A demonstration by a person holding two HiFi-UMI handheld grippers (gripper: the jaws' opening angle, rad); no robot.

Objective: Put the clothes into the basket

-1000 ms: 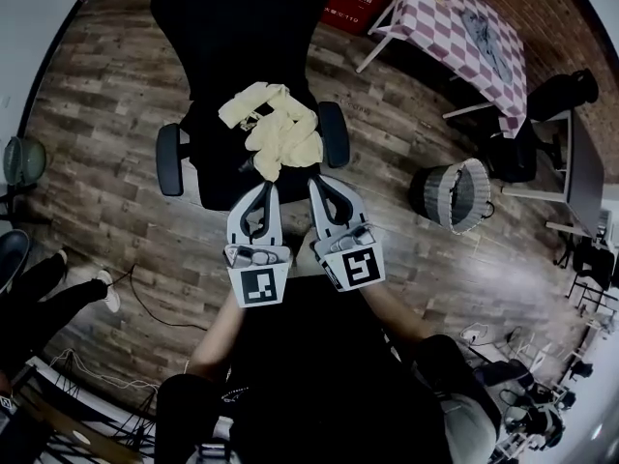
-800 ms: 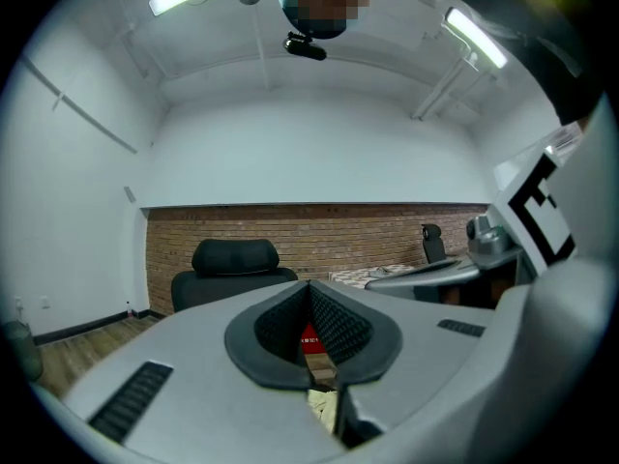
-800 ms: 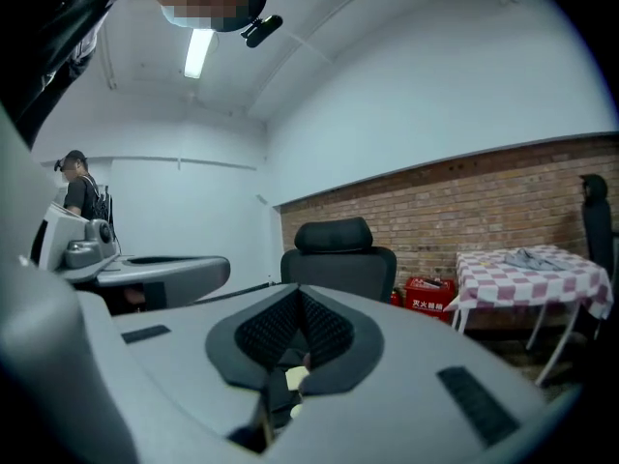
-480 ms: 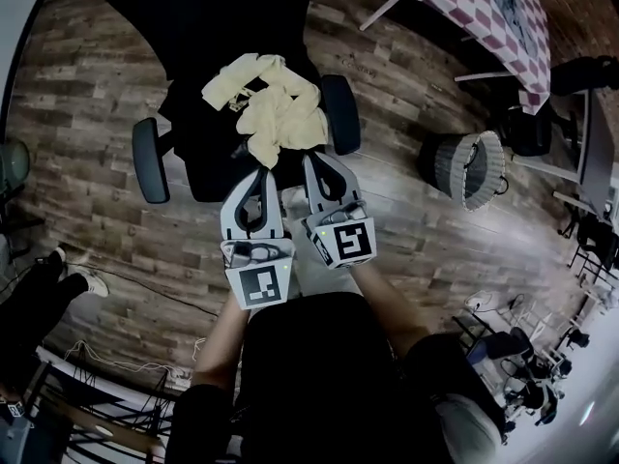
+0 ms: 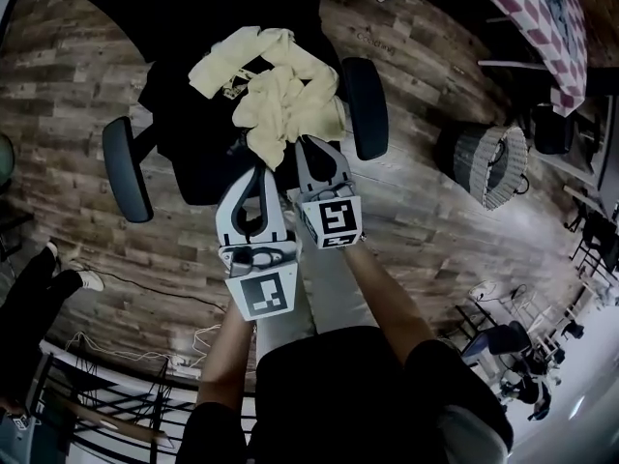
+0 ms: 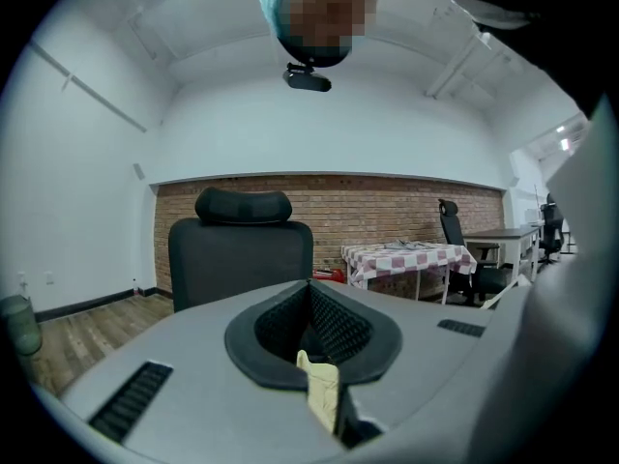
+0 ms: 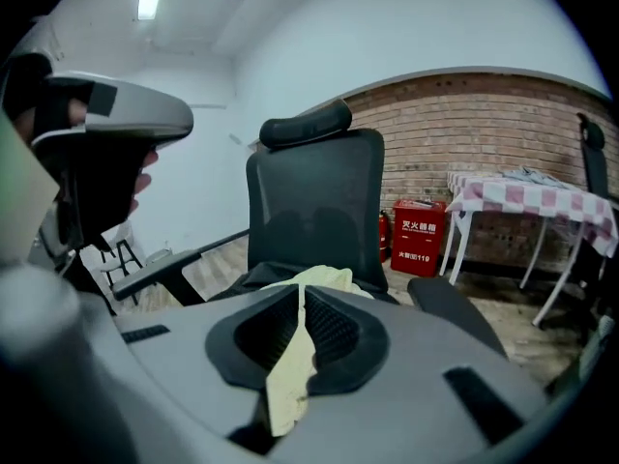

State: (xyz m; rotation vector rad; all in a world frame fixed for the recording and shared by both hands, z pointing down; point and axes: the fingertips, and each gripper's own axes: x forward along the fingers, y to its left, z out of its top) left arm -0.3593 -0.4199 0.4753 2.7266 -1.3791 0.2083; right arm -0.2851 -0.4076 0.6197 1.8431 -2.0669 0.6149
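Down on the seat of the black office chair (image 5: 189,158), head view first: the yellow clothes (image 5: 276,100) lie in a rumpled heap. The left gripper (image 5: 262,169) and the right gripper (image 5: 306,143) have both dropped in on the heap's near edge, side by side. Against a second ago the chair fills far more of the picture, and the basket (image 5: 488,167) has slid out to the right, well apart on the wood floor. The heap itself has not left the seat. So the pickup looks secured, the carry to the basket not yet begun.

Left gripper view now: jaws together, a thin fold of yellow cloth pinched between the pads. The chair back stands straight ahead, with a checked table (image 6: 406,256) off to the right.

Right gripper view: jaws clamped on a wider strip of the same cloth, the rest of the heap just beyond on the seat. Behind the chair stands a red box (image 7: 419,235) with white Chinese characters and "119". Each gripper's cube carries only a black-and-white square marker, no words.
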